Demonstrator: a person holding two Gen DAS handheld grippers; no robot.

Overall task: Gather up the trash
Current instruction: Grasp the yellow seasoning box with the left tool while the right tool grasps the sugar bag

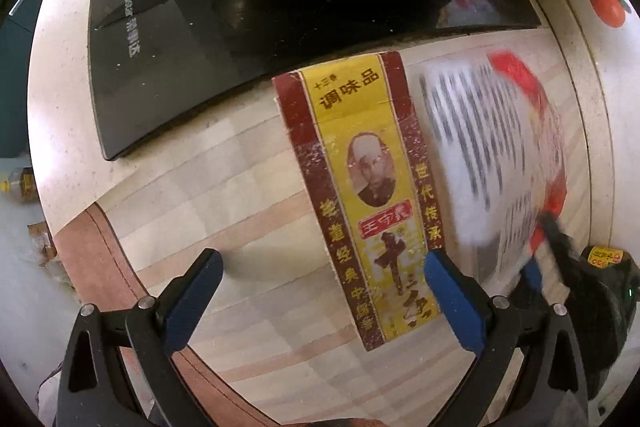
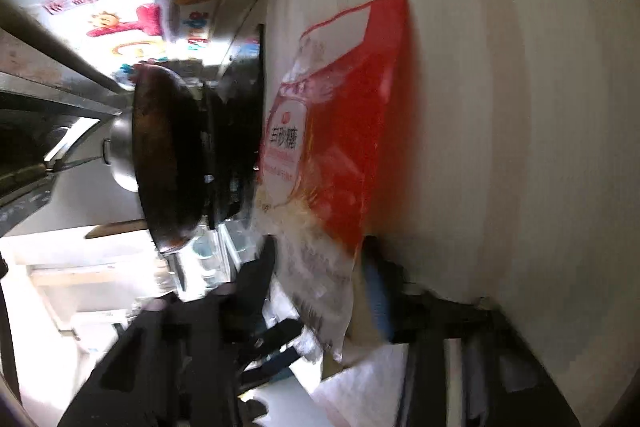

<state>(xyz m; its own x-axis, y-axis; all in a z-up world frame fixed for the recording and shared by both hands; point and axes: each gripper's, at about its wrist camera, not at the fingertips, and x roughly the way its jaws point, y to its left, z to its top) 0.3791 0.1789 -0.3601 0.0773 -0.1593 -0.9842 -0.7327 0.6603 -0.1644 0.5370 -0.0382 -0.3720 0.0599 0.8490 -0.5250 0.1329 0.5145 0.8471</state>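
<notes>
A flat yellow and dark-red spice box [image 1: 360, 187] lies on the pale checkered mat [image 1: 240, 187], seen from straight above in the left wrist view. My left gripper [image 1: 326, 295] hangs over its near end, open, with the right blue pad beside the box edge and the left pad well clear. To the right lies a red and white sugar bag [image 1: 492, 147], blurred. My right gripper [image 1: 540, 247] pinches the bag's near corner. In the right wrist view the sugar bag [image 2: 332, 147] runs down between the right gripper's [image 2: 320, 279] fingers, which are shut on it.
A black glass cooktop [image 1: 180, 47] borders the mat at the back, and a dark wok [image 2: 168, 163] sits on it. Fruit stickers [image 1: 608, 7] cover the white wall at right. The mat's brown edge [image 1: 104, 267] runs along the left, and the counter drops off beyond it.
</notes>
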